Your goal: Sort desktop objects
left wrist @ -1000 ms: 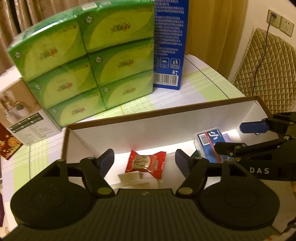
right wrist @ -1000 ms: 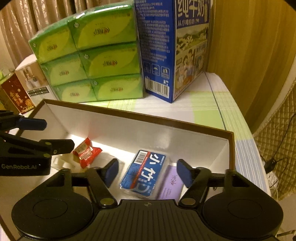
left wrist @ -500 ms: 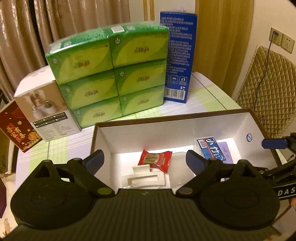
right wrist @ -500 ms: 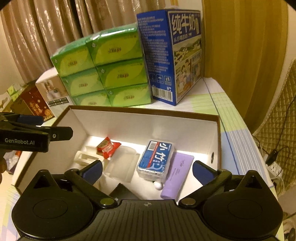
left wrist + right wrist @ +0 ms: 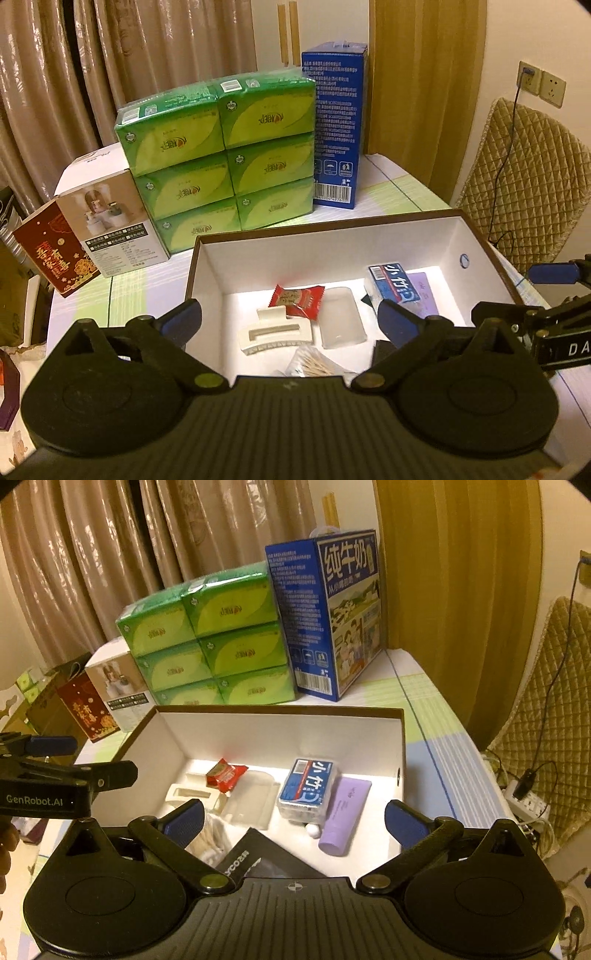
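Both grippers sit above the box's (image 5: 280, 712) near edge, jaws wide apart, nothing held: left gripper (image 5: 290, 319), right gripper (image 5: 293, 821). Inside the box, L to R: clip (image 5: 275, 334), red candy (image 5: 297, 300), clear case (image 5: 341, 323), blue pack (image 5: 308, 788), purple tube (image 5: 345, 814); black booklet (image 5: 266, 860) and swabs (image 5: 317, 365) lie nearest. Free floor shows w/ a bare strip along the far wall. Tissue packs (image 5: 221, 158) and milk carton (image 5: 332, 616) stand just behind the box on the table (image 5: 432, 716).

Looking down and forward from just above the near rim of the box (image 5: 325, 236), side by side; both sharing box (image 5: 280, 731) and table.
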{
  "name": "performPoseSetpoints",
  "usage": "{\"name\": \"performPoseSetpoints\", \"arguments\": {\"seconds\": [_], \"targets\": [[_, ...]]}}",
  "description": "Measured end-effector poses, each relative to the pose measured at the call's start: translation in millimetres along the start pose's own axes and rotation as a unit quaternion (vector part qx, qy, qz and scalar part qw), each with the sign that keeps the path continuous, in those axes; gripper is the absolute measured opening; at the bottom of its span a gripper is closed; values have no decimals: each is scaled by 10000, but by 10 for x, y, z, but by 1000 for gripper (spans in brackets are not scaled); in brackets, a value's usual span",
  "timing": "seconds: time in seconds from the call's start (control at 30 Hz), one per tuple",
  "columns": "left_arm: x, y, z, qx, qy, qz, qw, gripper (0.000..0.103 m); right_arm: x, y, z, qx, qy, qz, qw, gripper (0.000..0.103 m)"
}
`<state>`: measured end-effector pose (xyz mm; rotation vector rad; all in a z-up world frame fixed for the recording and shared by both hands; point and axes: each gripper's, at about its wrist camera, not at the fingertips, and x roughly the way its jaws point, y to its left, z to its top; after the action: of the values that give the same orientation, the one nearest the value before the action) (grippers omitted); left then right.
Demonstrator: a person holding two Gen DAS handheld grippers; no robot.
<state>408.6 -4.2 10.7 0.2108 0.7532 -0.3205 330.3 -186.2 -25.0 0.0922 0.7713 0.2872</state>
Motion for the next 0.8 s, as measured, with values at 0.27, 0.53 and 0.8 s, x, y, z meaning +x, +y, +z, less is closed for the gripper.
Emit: {"name": "performPoseSetpoints", "arguments": {"seconds": [0.27,0.53,0.8], "targets": [[-366,-2,-141,-118,-216,111,9996,102,-316,108,-146,-139,-17,2,9999,101],[-778,-63,-315,-94,-518,257,9983,102,-629,181,-331,-147,-154,-29,9998,101],[-1097,-134,-505,-248,-530,195,9981,102,-929,183,-492,-106,-214,83,9997,101]]}}
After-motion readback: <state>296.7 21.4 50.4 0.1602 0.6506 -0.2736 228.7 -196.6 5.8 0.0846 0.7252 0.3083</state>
